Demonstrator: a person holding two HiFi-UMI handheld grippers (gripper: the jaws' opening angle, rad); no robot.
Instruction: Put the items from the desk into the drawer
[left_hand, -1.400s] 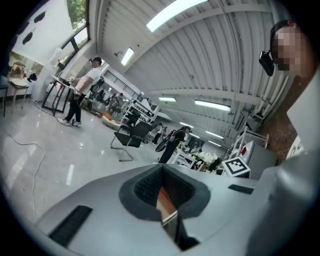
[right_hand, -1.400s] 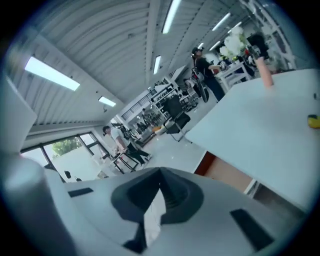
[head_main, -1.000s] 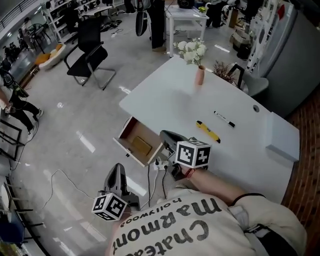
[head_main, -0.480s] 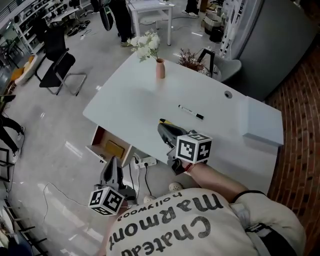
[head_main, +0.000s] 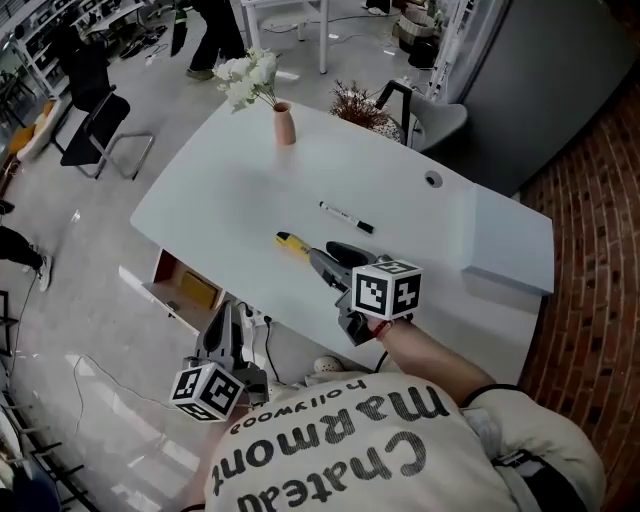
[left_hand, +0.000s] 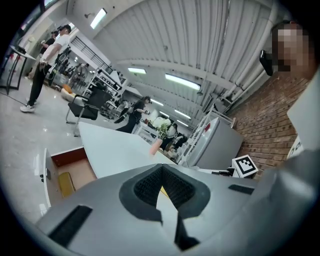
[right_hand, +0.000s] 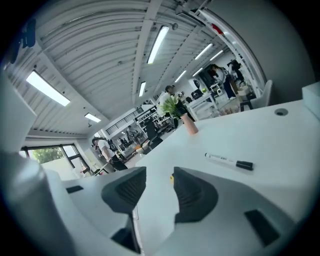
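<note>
1. The right tongs (head_main: 330, 258) (right_hand: 152, 182) were spread apart and empty, low over the near edge of the white tabletop (head_main: 230, 190) (right_hand: 280, 145).
2. A narrow yellow item with a dark end (head_main: 292, 244) (right_hand: 172, 177) lay on the tabletop just ahead of the right tongs. In the right gripper view its tip showed in the gap between the jaws, apart from both.
3. The left tongs (head_main: 224, 315) (left_hand: 160, 167) were pressed together at the tips, holding nothing. They hung off the tabletop, over the floor near its front edge.
4. Just beyond the left tongs stood an open wooden drawer with a white front (head_main: 165, 290) (left_hand: 65, 165). It was partly tucked under the tabletop, with a flat yellow object (head_main: 198, 291) (left_hand: 65, 182) inside.
5. A black-and-white marker pen (head_main: 346, 217) (right_hand: 229, 161) lay on the tabletop beyond the yellow item.
6. Farther back stood a pink vase of white flowers (head_main: 284, 124) (right_hand: 190, 124), well apart from the pen.
7. A round cable hole (head_main: 432, 180) and a pale flat box (head_main: 510, 245) were at the tabletop's right end.
8. A black chair (head_main: 95, 110) stood on the floor to the left.
</note>
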